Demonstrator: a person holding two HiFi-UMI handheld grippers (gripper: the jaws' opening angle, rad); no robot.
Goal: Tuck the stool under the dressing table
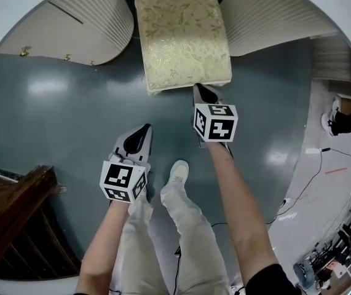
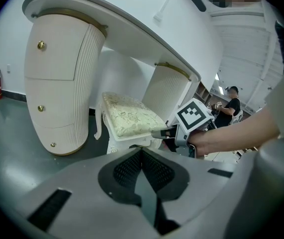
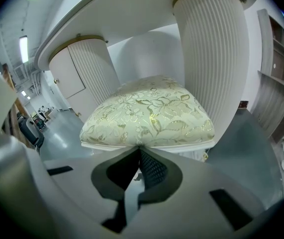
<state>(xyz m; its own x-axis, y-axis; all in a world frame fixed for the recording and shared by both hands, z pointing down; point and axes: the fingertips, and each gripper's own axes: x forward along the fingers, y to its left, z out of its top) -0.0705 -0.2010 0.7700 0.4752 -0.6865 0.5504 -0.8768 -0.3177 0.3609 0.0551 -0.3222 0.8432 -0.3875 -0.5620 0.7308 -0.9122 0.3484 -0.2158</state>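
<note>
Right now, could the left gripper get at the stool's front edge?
Probably yes: only bare floor lies between the left gripper and the stool, and the right gripper occupies just the edge's right end.

Glossy grey-green floor, furniture planted on it.
The dark floor (image 1: 58,121) shines with pale light patches. Standing on it is the stool (image 1: 181,35), legs down, right between the two ribbed pedestals of the dressing table (image 1: 83,29), which rest on the same surface. A pale shoe (image 1: 178,171) is down near the middle. Out right the floor turns lighter, with a thin cable (image 1: 346,155) trailing across it. A dark wooden piece (image 1: 9,217) sits at lower left.
</note>
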